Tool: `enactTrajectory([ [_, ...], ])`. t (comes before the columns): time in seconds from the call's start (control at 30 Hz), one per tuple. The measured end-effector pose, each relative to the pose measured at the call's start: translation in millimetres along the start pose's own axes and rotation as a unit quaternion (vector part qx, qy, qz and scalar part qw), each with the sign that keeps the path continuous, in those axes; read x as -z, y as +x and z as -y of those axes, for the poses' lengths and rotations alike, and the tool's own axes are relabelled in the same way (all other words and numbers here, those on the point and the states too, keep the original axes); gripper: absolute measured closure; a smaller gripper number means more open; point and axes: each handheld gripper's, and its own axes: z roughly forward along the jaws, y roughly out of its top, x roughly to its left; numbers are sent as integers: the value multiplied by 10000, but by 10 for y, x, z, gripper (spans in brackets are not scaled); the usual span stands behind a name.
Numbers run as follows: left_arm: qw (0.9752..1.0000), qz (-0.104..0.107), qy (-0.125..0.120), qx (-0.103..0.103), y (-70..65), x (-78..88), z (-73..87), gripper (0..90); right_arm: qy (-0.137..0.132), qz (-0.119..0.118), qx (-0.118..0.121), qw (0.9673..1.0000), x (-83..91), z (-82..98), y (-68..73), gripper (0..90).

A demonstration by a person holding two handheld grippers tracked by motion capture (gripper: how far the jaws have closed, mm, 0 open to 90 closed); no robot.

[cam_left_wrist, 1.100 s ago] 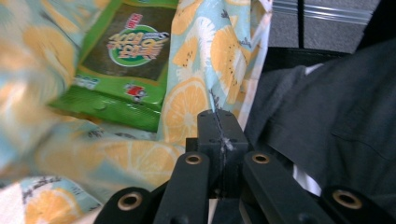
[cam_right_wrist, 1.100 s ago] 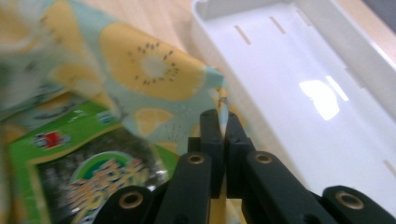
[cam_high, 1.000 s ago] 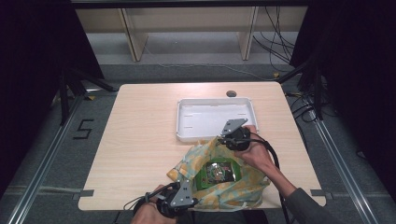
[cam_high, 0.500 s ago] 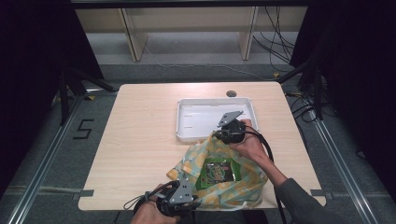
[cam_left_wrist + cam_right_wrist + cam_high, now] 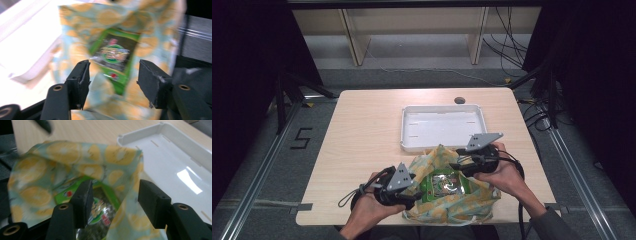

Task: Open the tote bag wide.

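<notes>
— What's going on at the table right now?

— A person is working at the near edge of the wooden table (image 5: pixel 362 130), a gripper in each hand. Between them is lying a cloth bag (image 5: pixel 447 205) printed with lemon slices on pale blue, its mouth standing open upward.

— Anything in it?

— Yes, a green snack packet (image 5: pixel 441 184) is lying inside; you can look straight down on it through the opening. It's also showing in the left gripper view, blurred, with green edges and a dark label.

— What is the left gripper doing?

— The left gripper (image 5: pixel 409 196) is sitting at the bag's left side, near the table's front edge. Its jaws have just been opening and are standing apart now. In its own view the bag's cloth is showing in the gap between them, but the pads aren't pressing on it.

— And the right one?

— The right gripper (image 5: pixel 457 165) is hovering at the bag's upper right rim. Its jaws have just been opening too and are standing wide. A fold of the cloth is rising between them in its own view, loose, with neither pad clamping it.

— What else is on the table?

— A shallow white tray (image 5: pixel 409 131) is sitting just beyond the bag, toward the far side. The bag's top edge is reaching up to the tray's near rim; whether it is touching, I can't tell.
</notes>
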Motion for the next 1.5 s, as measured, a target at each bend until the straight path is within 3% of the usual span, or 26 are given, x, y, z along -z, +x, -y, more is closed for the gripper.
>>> enactTrajectory([
  [0.03,9998,-154,63,69,96,-44,-34,398,-6,-29,8,10000,28,40,29,465],
  [0.2,9986,-327,298,293,307,-215,-92,338,102,-260,11,9996,98,205,159,457],
  [0.23,9982,-319,341,368,348,-257,-98,339,95,-295,105,9995,96,221,157,457],
  [0.33,9974,-262,410,537,411,-358,-115,329,174,-396,73,9990,99,281,201,455],
  [0.5,9963,-159,520,667,488,-500,-166,316,351,-642,84,9973,92,356,289,457],
  [0.67,9952,-62,668,709,597,-658,-244,344,630,-940,368,9929,-17,481,336,454],
  [0.77,9944,92,744,738,661,-753,-283,379,826,-991,402,9908,-77,542,334,434],
  [0.8,9934,137,762,844,671,-787,-287,398,911,-1012,370,9900,-87,560,337,433],
  [0.9,9935,222,772,806,703,-835,-291,499,1105,-1120,410,9867,-134,596,339,432],
  [0.93,9936,297,774,765,709,-876,-292,566,1166,-1165,439,9854,-158,610,345,485],
  [0.97,9948,233,794,600,712,-880,-298,619,1195,-1189,496,9844,-167,616,346,554],
  [1.0,9949,174,798,591,710,-885,-297,684,1258,-1255,574,9824,-169,624,353,658],
  [1.1,9949,-58,860,524,771,-900,-288,807,1354,-1338,665,9795,-128,625,384,818],
  [1.23,9936,-163,982,532,887,-901,-253,856,1490,-1536,967,9720,-60,680,477,887],
  [1.3,9912,-305,1094,672,1011,-912,-209,867,1641,-1578,1081,9677,-42,749,535,898],
  [1.4,9903,-341,1118,753,1079,-938,-185,868,1731,-1716,1227,9621,-37,810,585,900],
  [1.43,9899,-379,1148,740,1091,-952,-179,870,1810,-1691,1149,9620,-35,825,606,900],
  [1.5,9891,-484,1181,731,1113,-970,-163,878,1900,-1685,1218,9595,-53,849,641,900],
])
